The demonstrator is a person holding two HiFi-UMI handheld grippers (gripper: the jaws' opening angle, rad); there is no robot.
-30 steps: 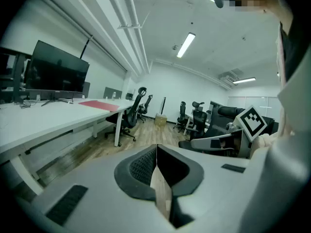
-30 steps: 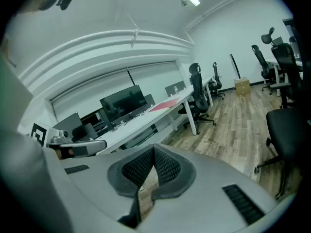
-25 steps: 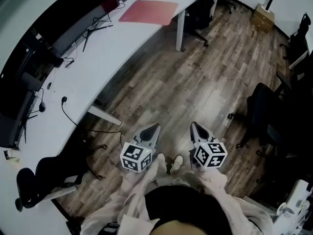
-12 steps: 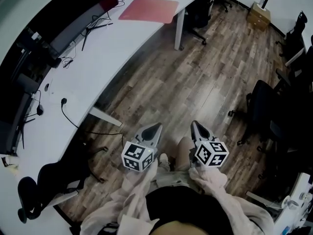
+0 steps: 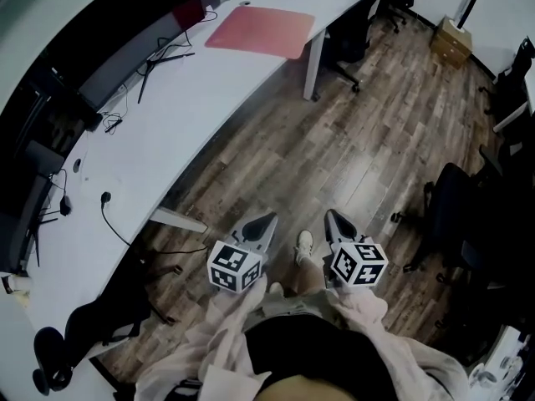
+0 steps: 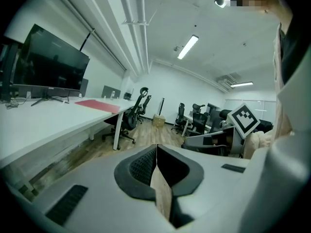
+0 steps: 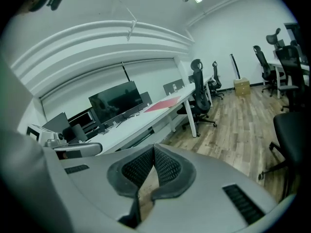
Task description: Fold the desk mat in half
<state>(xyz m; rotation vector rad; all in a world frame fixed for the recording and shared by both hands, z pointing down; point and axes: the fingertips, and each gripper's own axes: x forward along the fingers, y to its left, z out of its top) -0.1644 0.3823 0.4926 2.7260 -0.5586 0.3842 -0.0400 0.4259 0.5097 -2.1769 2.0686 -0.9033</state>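
Left tongs [image 5: 266, 221] and right tongs [image 5: 332, 217] shut tight, empty, side by side above wooden floor [image 5: 351, 140]. Red desk mat [image 5: 261, 32] flat, unfolded on white table [image 5: 167, 132], well ahead and left of both tongs

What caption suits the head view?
Left gripper and right gripper, both shut, over wood floor; red desk mat flat on white desk.

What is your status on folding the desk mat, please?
Left tool and right tool both shut, empty. Red desk mat flat, unfolded on the white desk, well ahead of both tools. Black office chair at desk beside mat.
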